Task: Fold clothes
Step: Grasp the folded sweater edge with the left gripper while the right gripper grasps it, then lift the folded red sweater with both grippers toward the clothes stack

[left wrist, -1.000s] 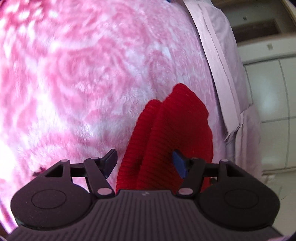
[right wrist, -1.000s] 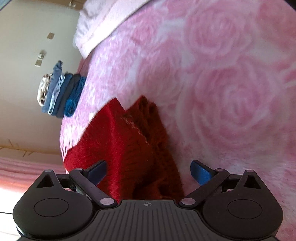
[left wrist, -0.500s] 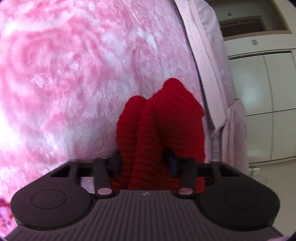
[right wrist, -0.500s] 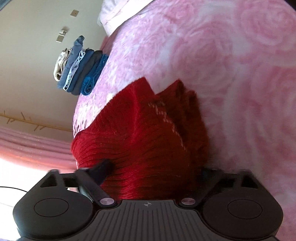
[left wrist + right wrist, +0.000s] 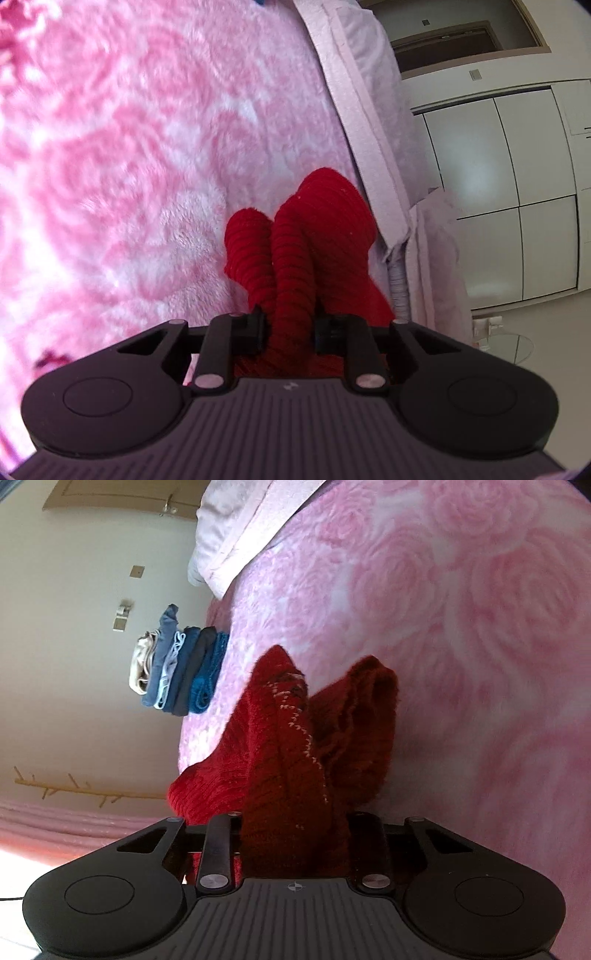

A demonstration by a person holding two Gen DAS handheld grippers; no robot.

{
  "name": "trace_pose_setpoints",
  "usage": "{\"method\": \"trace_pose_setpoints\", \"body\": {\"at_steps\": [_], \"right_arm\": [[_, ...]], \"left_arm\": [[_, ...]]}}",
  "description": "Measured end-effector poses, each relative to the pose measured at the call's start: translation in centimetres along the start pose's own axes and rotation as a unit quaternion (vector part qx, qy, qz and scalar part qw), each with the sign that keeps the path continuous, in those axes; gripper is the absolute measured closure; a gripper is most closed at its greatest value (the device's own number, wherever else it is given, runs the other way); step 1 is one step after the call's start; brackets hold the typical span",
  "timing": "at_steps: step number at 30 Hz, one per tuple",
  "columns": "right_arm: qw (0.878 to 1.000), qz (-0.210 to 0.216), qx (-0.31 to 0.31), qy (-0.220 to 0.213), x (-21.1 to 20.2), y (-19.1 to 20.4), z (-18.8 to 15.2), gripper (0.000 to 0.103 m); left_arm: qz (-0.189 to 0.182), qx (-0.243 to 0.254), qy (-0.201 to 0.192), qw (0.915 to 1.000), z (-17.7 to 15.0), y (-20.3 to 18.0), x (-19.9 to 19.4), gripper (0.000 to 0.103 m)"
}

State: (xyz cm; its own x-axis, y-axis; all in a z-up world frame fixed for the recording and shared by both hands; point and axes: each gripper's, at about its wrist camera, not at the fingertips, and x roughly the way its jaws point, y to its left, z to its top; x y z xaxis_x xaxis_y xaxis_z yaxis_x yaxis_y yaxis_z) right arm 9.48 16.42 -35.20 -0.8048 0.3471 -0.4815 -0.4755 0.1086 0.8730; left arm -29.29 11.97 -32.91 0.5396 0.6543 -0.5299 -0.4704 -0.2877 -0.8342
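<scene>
A red ribbed knit sweater lies bunched on a pink rose-patterned blanket. My left gripper is shut on a fold of it, the fabric pinched between both fingers. In the right wrist view the same sweater shows a pale stitched pattern and hangs in folds off the blanket. My right gripper is shut on another bunch of it. The fingertips of both grippers are hidden by the cloth.
A stack of folded clothes, mostly blue, sits on the blanket near its far edge. A pale pink pillow lies beyond it. In the left wrist view a pale sheet edge borders the bed, with white wardrobe doors past it.
Both grippers went from open around the sweater to shut on it. The sweater has since been raised and bunched, more so on the right side.
</scene>
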Motion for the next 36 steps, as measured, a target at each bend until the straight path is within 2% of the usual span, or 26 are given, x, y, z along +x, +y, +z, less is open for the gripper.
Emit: {"method": "trace_pose_setpoints", "body": {"at_steps": [6,10,16,21,27,29,34,36], "right_arm": [[0.999,0.005,0.039,-0.026,-0.2,6.4,-5.3,0.075],[0.997,0.012,0.062,-0.044,0.5,11.0,-8.3,0.075],[0.993,0.038,0.079,-0.08,5.1,18.9,-10.1,0.075],[0.99,0.066,0.079,-0.094,7.7,24.9,-9.5,0.075],[0.99,0.089,0.048,-0.102,10.9,31.7,-5.7,0.075],[0.989,0.091,0.047,-0.112,13.0,33.5,-4.8,0.075],[0.984,0.093,0.051,-0.141,18.7,37.6,-2.9,0.075],[0.982,0.094,0.052,-0.152,21.0,39.2,-2.1,0.075]], "left_arm": [[-0.01,-0.001,0.004,0.9999,3.6,-1.6,-7.0,0.086],[-0.021,0.012,0.017,0.9996,8.8,-2.0,-11.5,0.086],[-0.031,0.066,0.016,0.9972,17.9,-4.9,-16.9,0.086],[-0.042,0.084,-0.018,0.9955,23.6,-8.1,-20.1,0.086],[-0.062,0.093,-0.065,0.9916,28.8,-11.4,-22.5,0.086],[-0.068,0.092,-0.07,0.9909,31.1,-12.0,-22.9,0.086],[-0.088,0.11,-0.065,0.9878,39.2,-11.3,-22.6,0.086],[-0.094,0.121,-0.052,0.9867,44.0,-10.5,-21.9,0.086]]}}
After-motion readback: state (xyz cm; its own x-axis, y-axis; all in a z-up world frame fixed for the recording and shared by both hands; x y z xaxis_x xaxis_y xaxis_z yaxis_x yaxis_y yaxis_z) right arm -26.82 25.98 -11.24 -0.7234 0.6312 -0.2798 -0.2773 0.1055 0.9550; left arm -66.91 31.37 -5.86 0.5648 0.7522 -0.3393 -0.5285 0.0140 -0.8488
